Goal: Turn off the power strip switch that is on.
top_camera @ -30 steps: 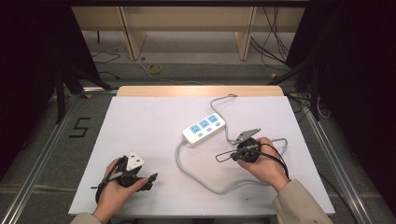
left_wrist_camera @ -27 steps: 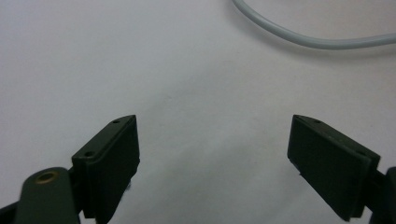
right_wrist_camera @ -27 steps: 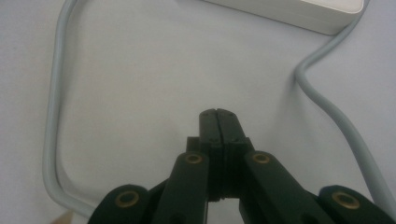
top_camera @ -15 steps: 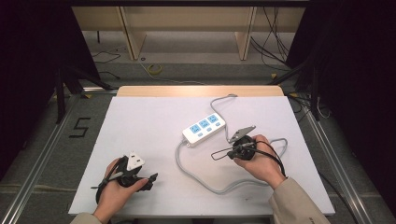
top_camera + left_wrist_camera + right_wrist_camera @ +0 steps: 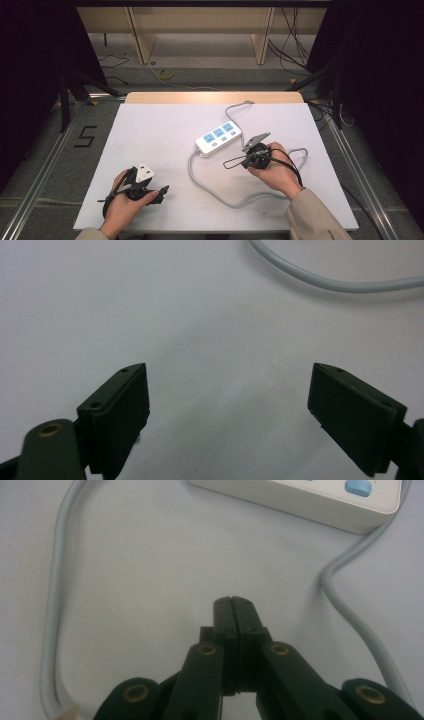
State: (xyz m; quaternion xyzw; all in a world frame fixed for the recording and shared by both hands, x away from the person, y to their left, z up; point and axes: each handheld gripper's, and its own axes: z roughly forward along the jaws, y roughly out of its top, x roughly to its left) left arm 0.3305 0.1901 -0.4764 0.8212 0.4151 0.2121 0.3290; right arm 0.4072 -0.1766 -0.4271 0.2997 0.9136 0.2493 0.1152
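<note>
Your right tool is clenched on nothing, just short of the white three-socket plastic power strip — its long axis slants across your line of reach. Your left tool, released, sits well apart from the strip on the white surface.

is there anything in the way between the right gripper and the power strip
Nothing visible does. The right gripper, jaws shut and empty, points toward the power strip across bare white table. The strip's grey cord runs down one side of that path, beside the gripper rather than across it.
</note>
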